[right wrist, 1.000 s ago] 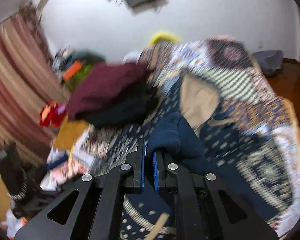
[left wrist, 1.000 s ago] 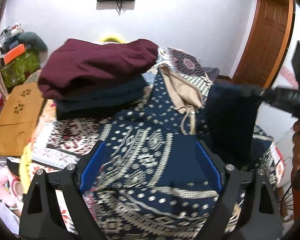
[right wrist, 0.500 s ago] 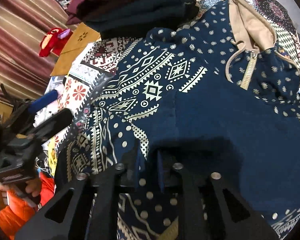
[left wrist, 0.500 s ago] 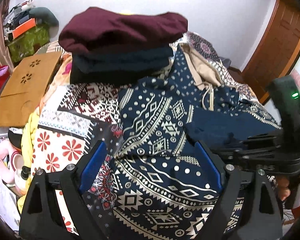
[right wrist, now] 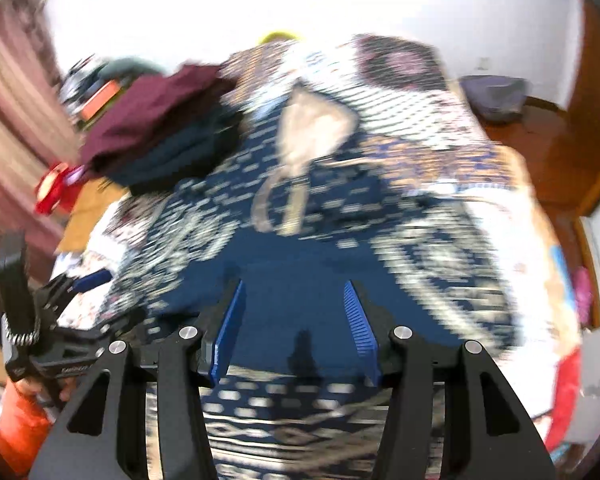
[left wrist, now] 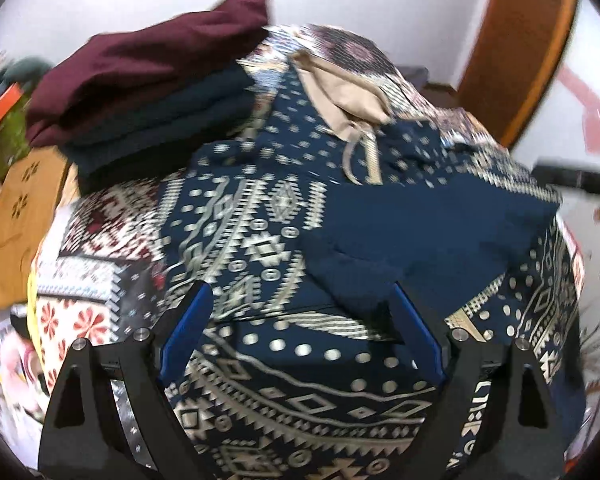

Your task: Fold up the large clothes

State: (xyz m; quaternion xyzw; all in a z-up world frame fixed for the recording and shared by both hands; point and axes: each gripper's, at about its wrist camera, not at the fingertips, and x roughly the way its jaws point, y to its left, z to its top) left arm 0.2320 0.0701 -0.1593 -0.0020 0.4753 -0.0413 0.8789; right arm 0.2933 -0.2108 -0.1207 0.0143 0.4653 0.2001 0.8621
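From your left wrist camera, your left gripper (left wrist: 300, 316) hangs over the patterned navy hoodie (left wrist: 260, 248) with its blue-padded fingers (left wrist: 186, 328) spread wide apart and nothing between them. The hoodie lies spread across the bed cover (left wrist: 88, 280), which shows to its left as a red and white floral print. A plain navy panel (left wrist: 420, 236) of the hoodie is folded over onto its patterned front, toward the hoodie's right half, and reaches down to just ahead of your right-hand finger. At the far end of the hoodie the tan hood lining (left wrist: 340, 92) lies open, with the drawstrings (left wrist: 356, 156) trailing down from it. Beyond the hoodie's upper left corner sits a stack of folded clothes (left wrist: 148, 88) (maroon on top, dark navy beneath), touching or just beside the hoodie; blur hides which. A wooden door (left wrist: 516, 48) stands past the hoodie to the right.

From your right wrist camera, heavily motion-blurred, your right gripper (right wrist: 296, 328) is also parted, fingers clear of cloth, hovering above the plain navy part of the hoodie (right wrist: 300, 264). The hood lining (right wrist: 316, 128) shows pale at the hoodie's far end, the folded stack (right wrist: 156, 128) to the hoodie's upper left. Your left gripper (right wrist: 88, 284) appears at the hoodie's left edge, held in your hand (right wrist: 66, 390)
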